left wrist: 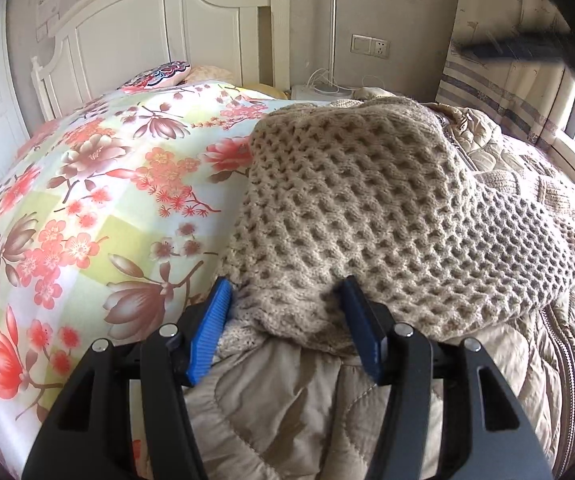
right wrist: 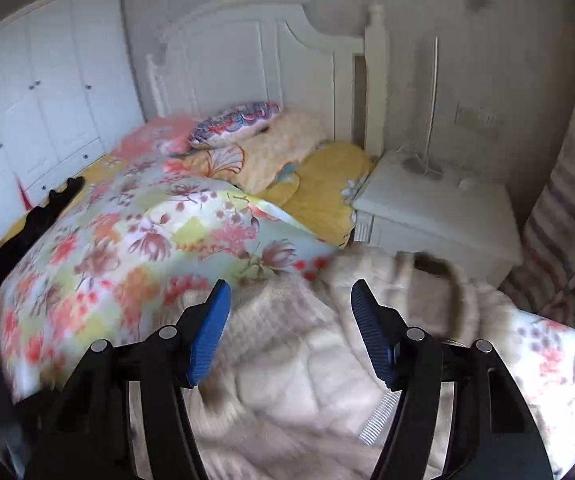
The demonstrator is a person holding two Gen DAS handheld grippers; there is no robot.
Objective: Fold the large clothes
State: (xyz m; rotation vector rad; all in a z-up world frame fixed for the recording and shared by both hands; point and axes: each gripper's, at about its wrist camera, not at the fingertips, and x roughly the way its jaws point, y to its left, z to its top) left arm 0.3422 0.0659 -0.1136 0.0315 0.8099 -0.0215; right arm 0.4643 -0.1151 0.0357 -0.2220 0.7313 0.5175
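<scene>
While the left gripper (left wrist: 287, 312) stands wide around the knit sleeve's (left wrist: 367, 208) hem on the quilted coat (left wrist: 287, 412), and the right gripper (right wrist: 291, 324) hovers empty (blurred), pinch deep before folding across the floral duvet (left wrist: 87, 200).

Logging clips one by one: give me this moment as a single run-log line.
stage: folding underway | left gripper: open, straddling knit sweater edge | right gripper: open, above quilted coat | surface: floral duvet
</scene>
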